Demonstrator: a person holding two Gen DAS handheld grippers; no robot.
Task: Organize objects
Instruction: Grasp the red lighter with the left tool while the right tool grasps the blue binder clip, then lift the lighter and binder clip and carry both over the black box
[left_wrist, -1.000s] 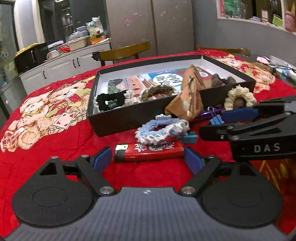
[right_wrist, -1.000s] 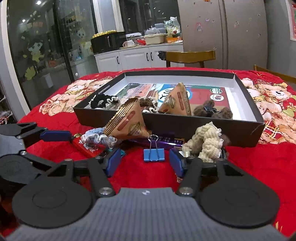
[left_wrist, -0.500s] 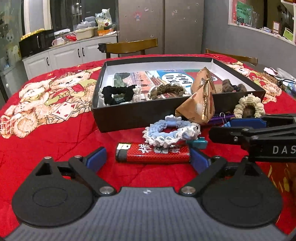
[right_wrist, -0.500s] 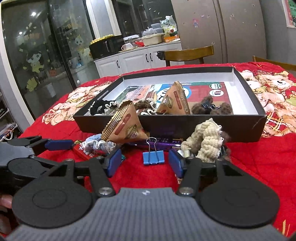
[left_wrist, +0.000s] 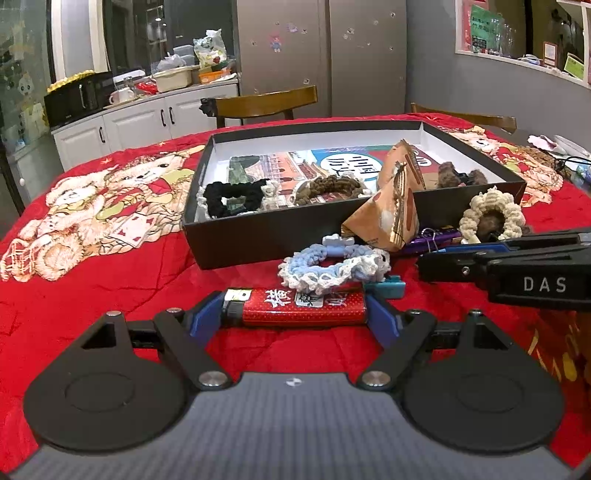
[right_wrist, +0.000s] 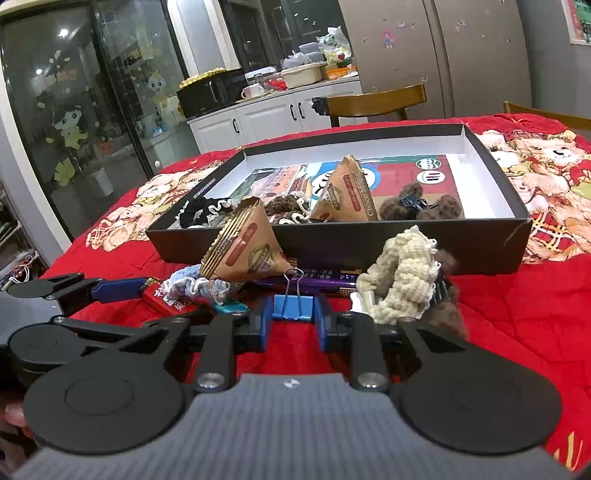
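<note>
My left gripper (left_wrist: 295, 314) is shut on a red lighter (left_wrist: 295, 307) lying on the red tablecloth, its pads at both ends. My right gripper (right_wrist: 293, 319) is shut on a blue binder clip (right_wrist: 293, 306). Both sit in front of a black box (left_wrist: 258, 236) that holds scrunchies and a brown triangular packet (right_wrist: 345, 197). A blue-white scrunchie (left_wrist: 332, 264) lies just behind the lighter. A second brown packet (right_wrist: 245, 247) and a cream scrunchie (right_wrist: 404, 273) lie in front of the box.
A purple wrapper (right_wrist: 325, 280) lies behind the clip, and a teal item (left_wrist: 384, 286) lies by the lighter. The right gripper crosses the left wrist view (left_wrist: 517, 266) at the right. Wooden chairs (left_wrist: 266, 103) stand behind the table.
Both grippers have closed: the left one onto the lighter's ends, the right one onto the binder clip. The left gripper also moved slightly forward.
</note>
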